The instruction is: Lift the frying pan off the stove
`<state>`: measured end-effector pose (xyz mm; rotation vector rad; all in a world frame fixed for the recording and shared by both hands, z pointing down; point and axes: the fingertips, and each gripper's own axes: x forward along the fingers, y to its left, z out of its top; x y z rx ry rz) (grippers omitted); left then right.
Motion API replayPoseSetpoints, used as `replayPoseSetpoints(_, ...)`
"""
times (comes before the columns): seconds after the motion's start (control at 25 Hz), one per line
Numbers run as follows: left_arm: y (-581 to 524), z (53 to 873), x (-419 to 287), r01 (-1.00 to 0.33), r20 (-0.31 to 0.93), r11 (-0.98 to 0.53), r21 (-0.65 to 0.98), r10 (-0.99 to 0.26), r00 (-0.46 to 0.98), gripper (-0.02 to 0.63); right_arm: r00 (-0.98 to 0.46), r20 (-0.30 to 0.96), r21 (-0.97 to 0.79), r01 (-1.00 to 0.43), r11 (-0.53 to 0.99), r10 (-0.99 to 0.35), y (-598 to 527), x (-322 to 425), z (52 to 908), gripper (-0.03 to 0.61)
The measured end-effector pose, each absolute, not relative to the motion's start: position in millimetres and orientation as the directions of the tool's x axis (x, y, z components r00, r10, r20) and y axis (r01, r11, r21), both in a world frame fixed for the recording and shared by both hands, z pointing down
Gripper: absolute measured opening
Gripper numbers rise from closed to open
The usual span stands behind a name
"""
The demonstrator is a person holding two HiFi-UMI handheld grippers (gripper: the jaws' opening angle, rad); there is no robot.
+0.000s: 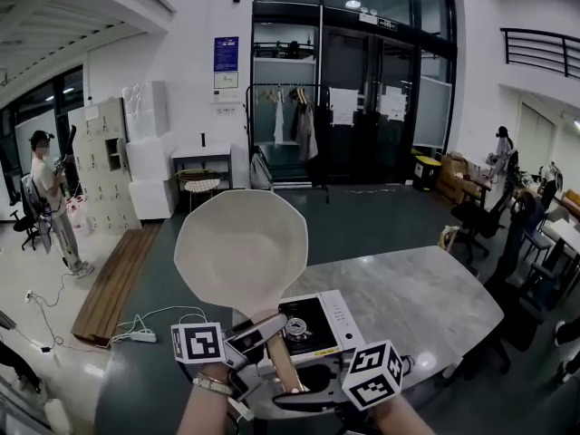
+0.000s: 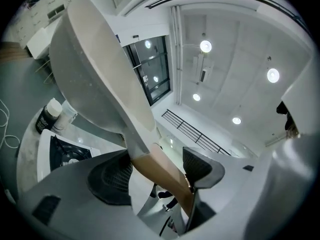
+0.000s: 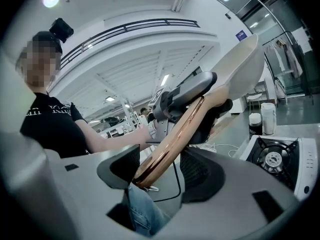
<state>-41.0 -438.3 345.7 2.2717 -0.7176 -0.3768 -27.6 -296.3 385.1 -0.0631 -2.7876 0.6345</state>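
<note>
In the head view, the pan [image 1: 240, 247] is held up in the air, clear of the stove [image 1: 317, 326], with its pale inside turned toward the camera. The stove is set on the table [image 1: 426, 297]. The wooden handle [image 1: 283, 362] is gripped high up by the left gripper [image 1: 265, 332] and nearer its end by the right gripper [image 1: 292, 390].

In the left gripper view, the jaws are seen closed on the handle [image 2: 167, 181], which is pinched between both pads. The pan [image 2: 85, 79] is raised above them, tilted on edge. The stove [image 2: 65, 151] is seen below it, with a bottle [image 2: 47, 116] just beside the stove.

In the right gripper view, the end of the handle [image 3: 170, 144] is clamped between the jaws, pressed against the left pad. Further up, the handle is held by the left gripper [image 3: 185, 96], and the pan [image 3: 240, 69] is lifted beyond that. The stove [image 3: 280, 156] is left well below, at the right. A person [image 3: 50, 119] in a black shirt is seen at the left.
</note>
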Motion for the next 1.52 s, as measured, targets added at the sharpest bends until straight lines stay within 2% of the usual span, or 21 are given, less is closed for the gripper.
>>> replayPoseSetpoints(0.24,-415,340,-70,-0.421,-0.097,-0.578,0.699,-0.660,0.745,0.325,-0.954,0.230,-0.423,0.080,0.903,0.192,-276,-53,390,0.265)
replayPoseSetpoints(0.4,-403,341,-86,-0.505,-0.058,-0.553,0.663,-0.710,0.702,0.325,-0.942,0.245,-0.389,0.122,0.913,0.229,-265,-62,395,0.265)
replayPoseSetpoints(0.6,-396,340,-92,-0.531,-0.052,-0.533,0.659,-0.736,0.675,0.325,-0.938,0.233,-0.378,0.155,0.913,0.256,-258,-64,393,0.267)
replayPoseSetpoints(1.52,-407,340,-91,-0.495,-0.066,-0.539,0.681,-0.719,0.692,0.324,-0.936,0.276,-0.349,0.117,0.930,0.221,-269,-63,390,0.270)
